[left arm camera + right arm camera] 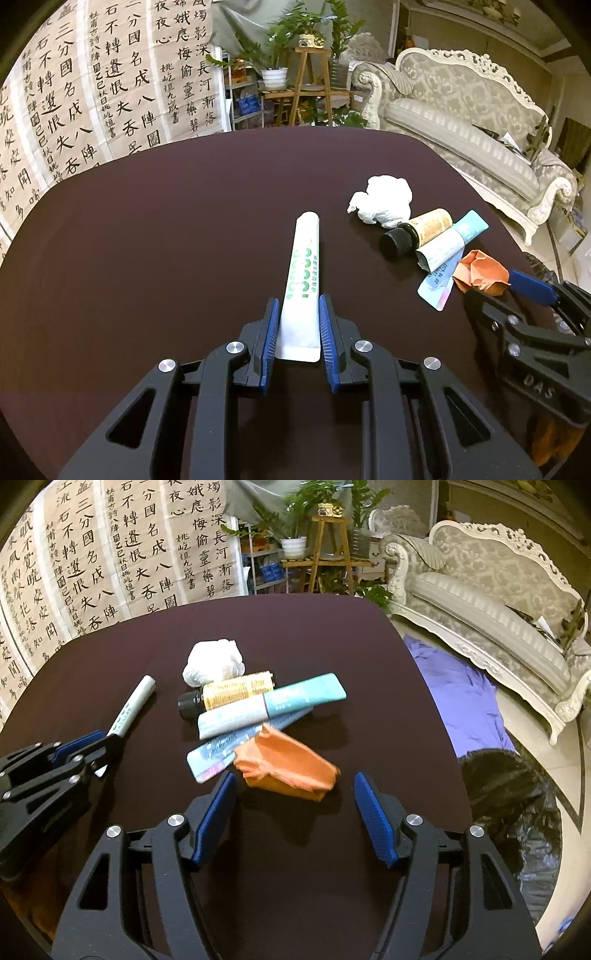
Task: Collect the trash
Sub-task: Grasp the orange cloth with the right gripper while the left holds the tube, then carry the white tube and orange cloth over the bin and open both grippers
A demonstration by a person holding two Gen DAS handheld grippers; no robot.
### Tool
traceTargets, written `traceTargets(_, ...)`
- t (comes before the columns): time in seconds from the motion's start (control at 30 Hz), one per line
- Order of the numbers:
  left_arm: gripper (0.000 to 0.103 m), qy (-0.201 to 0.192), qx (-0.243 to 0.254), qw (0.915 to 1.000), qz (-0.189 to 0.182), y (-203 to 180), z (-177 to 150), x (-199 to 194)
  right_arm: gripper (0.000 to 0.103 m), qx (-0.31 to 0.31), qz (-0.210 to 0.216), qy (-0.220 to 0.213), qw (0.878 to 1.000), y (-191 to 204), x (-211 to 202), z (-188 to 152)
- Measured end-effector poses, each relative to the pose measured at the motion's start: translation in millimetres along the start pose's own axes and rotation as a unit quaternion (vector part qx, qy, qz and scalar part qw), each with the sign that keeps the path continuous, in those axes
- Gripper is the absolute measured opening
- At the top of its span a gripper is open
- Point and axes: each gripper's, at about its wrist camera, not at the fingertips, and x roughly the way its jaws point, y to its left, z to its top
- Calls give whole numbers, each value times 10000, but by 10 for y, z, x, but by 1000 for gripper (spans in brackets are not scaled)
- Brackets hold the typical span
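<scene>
A white tube with green print [302, 280] lies on the dark table [147, 240]. My left gripper [297, 314] has its blue fingers on both sides of the tube's flat end, a thin gap each side. It also shows in the right wrist view [88, 744] around that tube [135, 703]. My right gripper [295, 786] is open, just short of a crumpled orange paper [288, 762]. Behind it lie a light blue tube [273, 705], a flat blue sachet [221, 749], a yellow bottle with black cap [225, 694] and a white tissue wad [214, 661].
A black trash bag [509, 805] sits on the floor past the table's right edge, beside a purple cloth [461, 690]. A white sofa [498, 602] stands at the right. Calligraphy sheets [74, 92] and a plant stand [310, 74] are beyond the far edge.
</scene>
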Motion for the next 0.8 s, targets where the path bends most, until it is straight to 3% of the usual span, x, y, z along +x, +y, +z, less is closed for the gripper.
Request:
traceTargets(0.17, 23, -13, -74, 10000, -40, 39, -5, -16, 62, -30, -60, 43, 10000, 20, 42, 34)
traceTargets(0.27, 23, -21, -89, 9999, -63, 40, -13, -23, 53, -68, -125, 55, 9999, 54, 21, 4)
traceTargets(0.8, 23, -37, -110, 9999, -111, 78, -6, -43, 51, 242, -228, -172, 9993, 51, -158, -139)
